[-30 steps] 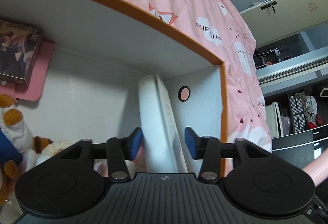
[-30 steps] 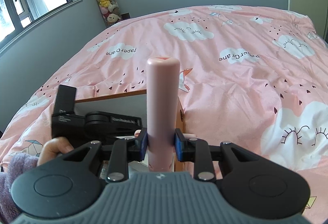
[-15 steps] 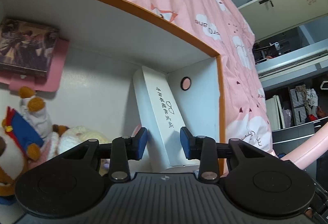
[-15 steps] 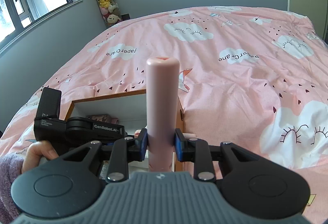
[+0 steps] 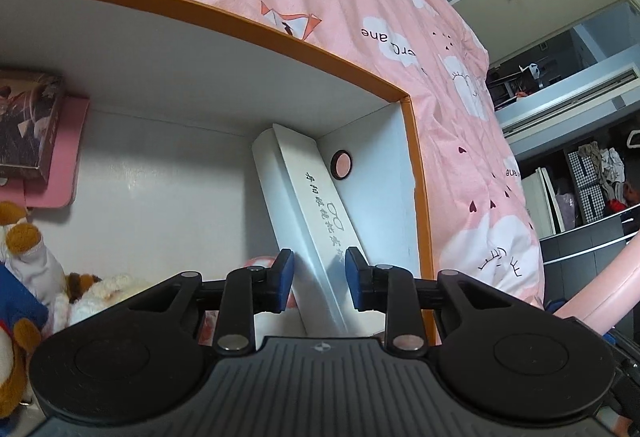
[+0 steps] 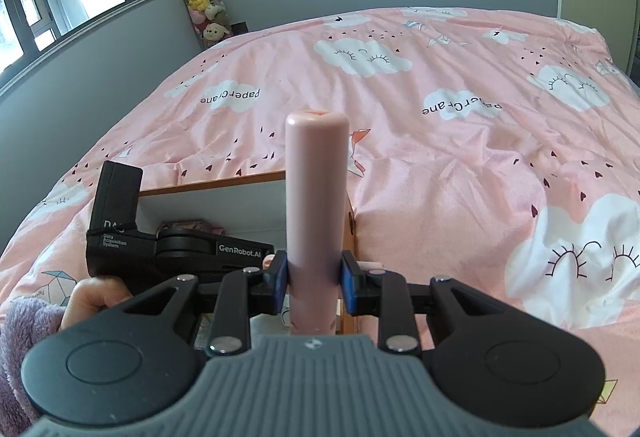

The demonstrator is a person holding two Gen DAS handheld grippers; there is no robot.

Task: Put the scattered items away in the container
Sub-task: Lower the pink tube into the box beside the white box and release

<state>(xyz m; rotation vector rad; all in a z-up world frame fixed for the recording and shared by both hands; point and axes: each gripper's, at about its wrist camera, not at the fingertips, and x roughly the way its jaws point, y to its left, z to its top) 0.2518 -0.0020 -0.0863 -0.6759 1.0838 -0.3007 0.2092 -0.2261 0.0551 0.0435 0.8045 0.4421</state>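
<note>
The pink tube (image 6: 316, 221) is the thing still out of the container (image 5: 256, 33): it stands upright in the right tongs (image 6: 314, 283), pinched low on its body by both blue pads. It looks rigid and smooth, probably light, so the low hold leaves a long free end that could swing; a grip nearer its middle would steady it. The container lies just ahead of and below these tongs on the bed (image 6: 460, 165).

Inside it, the white box (image 5: 308, 213) leans against the right wall, its near end between the left tongs (image 5: 318, 279). Their jaws have just been narrowing, yet a gap seems to remain on each side, though the near end is hard to read. The box looks stiff and slick-sided.

Both hands tilt downward; a hand (image 6: 94, 301) in a fuzzy sleeve holds the left device.
</note>
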